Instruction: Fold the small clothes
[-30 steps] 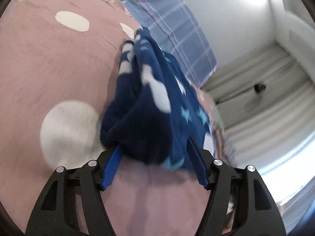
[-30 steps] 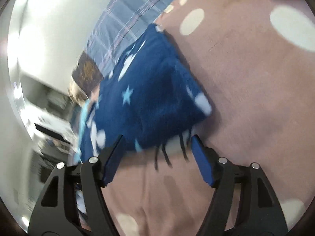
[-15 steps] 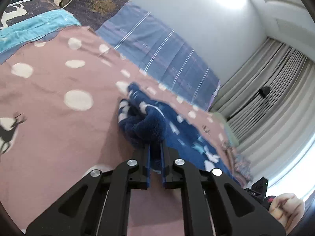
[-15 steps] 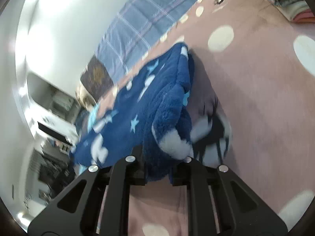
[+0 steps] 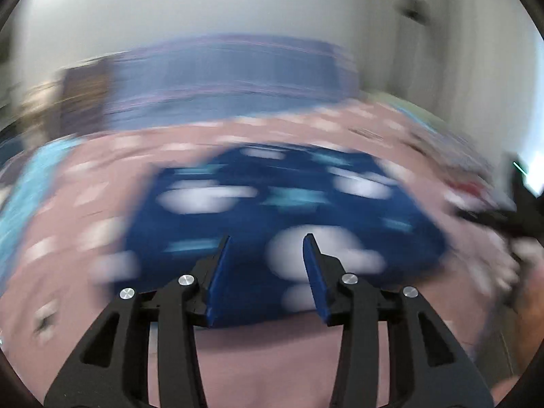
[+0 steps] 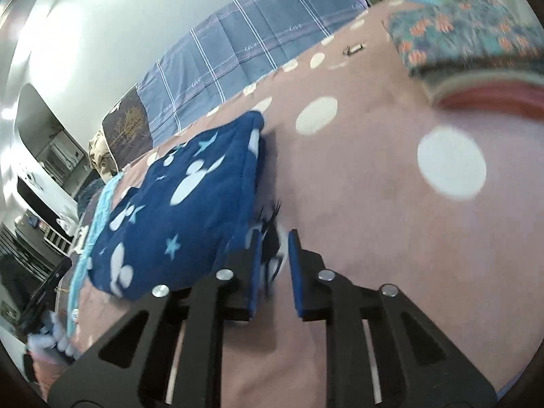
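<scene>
A dark blue fleece garment (image 5: pixel 272 204) with white shapes and pale stars lies spread on the pink dotted bedspread (image 5: pixel 272 357). The left wrist view is badly blurred. My left gripper (image 5: pixel 267 237) hangs above the garment's near edge; its jaws are opening and nothing is between the pads. In the right wrist view the garment (image 6: pixel 190 197) lies just left of my right gripper (image 6: pixel 274 233). That gripper is almost shut, leaving a narrow slit. Only the bedspread (image 6: pixel 374 204) and its dark deer print show in the slit.
A stack of folded clothes (image 6: pixel 469 34) sits at the far right of the bed. A blue plaid cover (image 6: pixel 255 44) runs along the wall behind. A light blue blanket (image 6: pixel 98 210) borders the garment's left side. A hand (image 5: pixel 523 272) shows at the right edge.
My left gripper has let go of the garment, lifted, rolled level and parted its jaws. My right gripper, shut on the garment's edge half a second ago, has come off it and risen slightly.
</scene>
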Demonstrator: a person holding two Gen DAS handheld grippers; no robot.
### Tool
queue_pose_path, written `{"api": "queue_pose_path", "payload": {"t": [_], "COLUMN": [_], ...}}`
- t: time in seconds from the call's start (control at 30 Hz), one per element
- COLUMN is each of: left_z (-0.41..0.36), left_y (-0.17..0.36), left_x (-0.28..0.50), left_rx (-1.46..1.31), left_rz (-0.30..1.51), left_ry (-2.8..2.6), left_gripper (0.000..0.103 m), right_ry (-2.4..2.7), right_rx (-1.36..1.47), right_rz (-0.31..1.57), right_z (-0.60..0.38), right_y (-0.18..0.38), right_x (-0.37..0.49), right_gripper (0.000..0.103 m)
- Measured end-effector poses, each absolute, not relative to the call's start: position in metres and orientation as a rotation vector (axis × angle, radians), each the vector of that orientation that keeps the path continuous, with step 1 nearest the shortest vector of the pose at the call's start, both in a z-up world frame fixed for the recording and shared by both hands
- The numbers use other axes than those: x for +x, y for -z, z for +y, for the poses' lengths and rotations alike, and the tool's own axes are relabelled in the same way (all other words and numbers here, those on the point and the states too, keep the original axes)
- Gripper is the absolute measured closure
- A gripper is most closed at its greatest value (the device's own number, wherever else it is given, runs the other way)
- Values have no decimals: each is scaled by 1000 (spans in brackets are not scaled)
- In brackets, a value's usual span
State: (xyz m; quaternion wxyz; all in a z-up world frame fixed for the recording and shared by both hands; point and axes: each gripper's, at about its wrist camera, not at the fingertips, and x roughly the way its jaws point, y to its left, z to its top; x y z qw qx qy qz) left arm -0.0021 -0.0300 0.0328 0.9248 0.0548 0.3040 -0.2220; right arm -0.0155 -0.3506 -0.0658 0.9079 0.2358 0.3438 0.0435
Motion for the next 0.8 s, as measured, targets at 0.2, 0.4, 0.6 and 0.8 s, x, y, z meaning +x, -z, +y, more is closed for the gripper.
{"api": "queue_pose_path", "payload": {"t": [0.2, 0.4, 0.6, 0.8], "left_z": [-190, -235, -240, -232], "left_y": [14, 43, 51, 47], "left_x": [-22, -26, -28, -26], "left_rx": [422, 517, 586, 536], "left_rz": [650, 673, 636, 620], "left_ry": [757, 785, 730, 698], "left_gripper": [48, 41, 35, 40], "right_ry": [-200, -316, -403, -737], "right_rx": [468, 371, 284, 508], "right_rz": [821, 919, 1008, 849], "right_z": [-365, -366, -342, -335], "right_y": [80, 82, 92, 60], "right_x": [31, 66, 120, 142], "right_gripper": [86, 64, 68, 75]}}
